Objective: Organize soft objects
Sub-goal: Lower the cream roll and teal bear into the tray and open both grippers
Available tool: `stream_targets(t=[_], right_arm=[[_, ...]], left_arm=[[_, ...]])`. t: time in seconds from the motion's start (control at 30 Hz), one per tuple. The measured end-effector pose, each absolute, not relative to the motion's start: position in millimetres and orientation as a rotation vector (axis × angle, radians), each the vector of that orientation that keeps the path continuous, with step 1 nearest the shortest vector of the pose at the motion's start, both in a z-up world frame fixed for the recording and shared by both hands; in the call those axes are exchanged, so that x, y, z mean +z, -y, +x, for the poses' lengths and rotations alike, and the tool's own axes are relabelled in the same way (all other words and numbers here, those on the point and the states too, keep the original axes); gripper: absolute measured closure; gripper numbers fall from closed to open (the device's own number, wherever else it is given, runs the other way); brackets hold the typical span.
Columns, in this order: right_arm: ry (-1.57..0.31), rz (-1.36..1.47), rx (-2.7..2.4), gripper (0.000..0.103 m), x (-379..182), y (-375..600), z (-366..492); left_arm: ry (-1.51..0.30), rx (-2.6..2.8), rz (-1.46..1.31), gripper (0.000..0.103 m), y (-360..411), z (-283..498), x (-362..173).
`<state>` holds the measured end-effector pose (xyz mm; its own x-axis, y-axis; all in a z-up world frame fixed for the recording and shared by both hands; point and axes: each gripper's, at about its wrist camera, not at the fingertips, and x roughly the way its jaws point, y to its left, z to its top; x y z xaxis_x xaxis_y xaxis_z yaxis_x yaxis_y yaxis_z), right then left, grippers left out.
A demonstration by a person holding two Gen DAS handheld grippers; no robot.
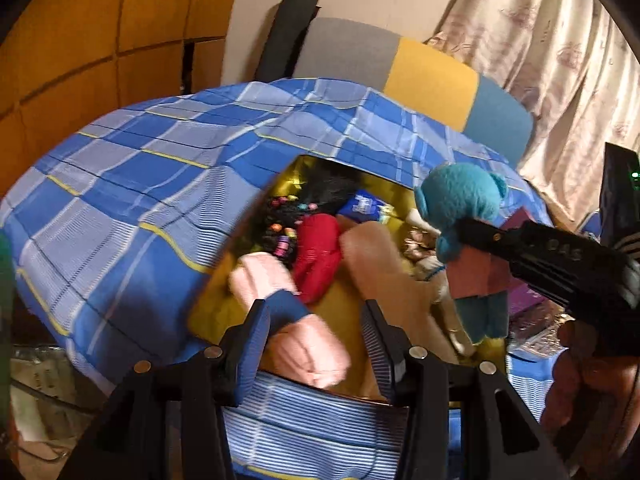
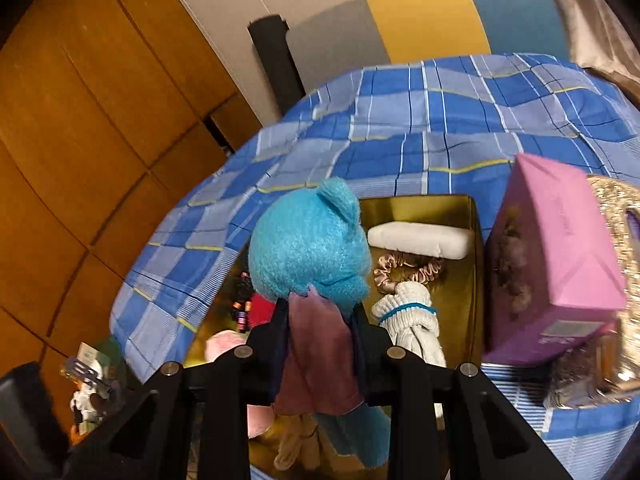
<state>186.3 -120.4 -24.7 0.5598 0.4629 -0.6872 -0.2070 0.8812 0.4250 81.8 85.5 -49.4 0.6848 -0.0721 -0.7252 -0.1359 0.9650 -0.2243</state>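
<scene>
Dim, warm indoor light. Wooden wardrobe of orange-brown panels along the left side. Pale wall beside it, with a dark rolled mat leaning upright against it. Bed under a blue plaid sheet with thin yellow and white lines, creased in places. Headboard behind the bed in grey, yellow and teal blocks. Beige patterned curtain hanging at the right, falling in folds next to the headboard.
</scene>
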Motion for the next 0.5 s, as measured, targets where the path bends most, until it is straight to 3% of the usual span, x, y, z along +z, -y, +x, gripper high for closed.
stream_targets(t=[0.17, 0.3, 0.37, 0.43, 0.5], right_arm=[[-0.930, 0.260, 0.356, 0.069, -43.6, 107.9, 198.6], [-0.944, 0.182, 0.258, 0.056, -55.9, 106.1, 206.5], [-0.930, 0.166, 0.246, 0.053, -53.3, 108.1, 203.7], [-0.888, 0.138, 0.227, 0.043, -42.7, 109.4, 194.1], [-0.831, 0.125, 0.235, 0.041, -28.0, 110.6, 181.0]], left_arm=[[-0.829, 0.110, -0.239, 0.055, -91.8, 81.7, -47.1], [-0.846, 0.176, -0.225, 0.055, -97.4, 82.8, -46.7], [-0.850, 0.194, -0.221, 0.055, -99.6, 82.6, -46.0], [-0.846, 0.227, -0.199, 0.055, -100.1, 80.9, -44.3], [-0.847, 0.259, -0.181, 0.055, -100.1, 80.6, -42.9]])
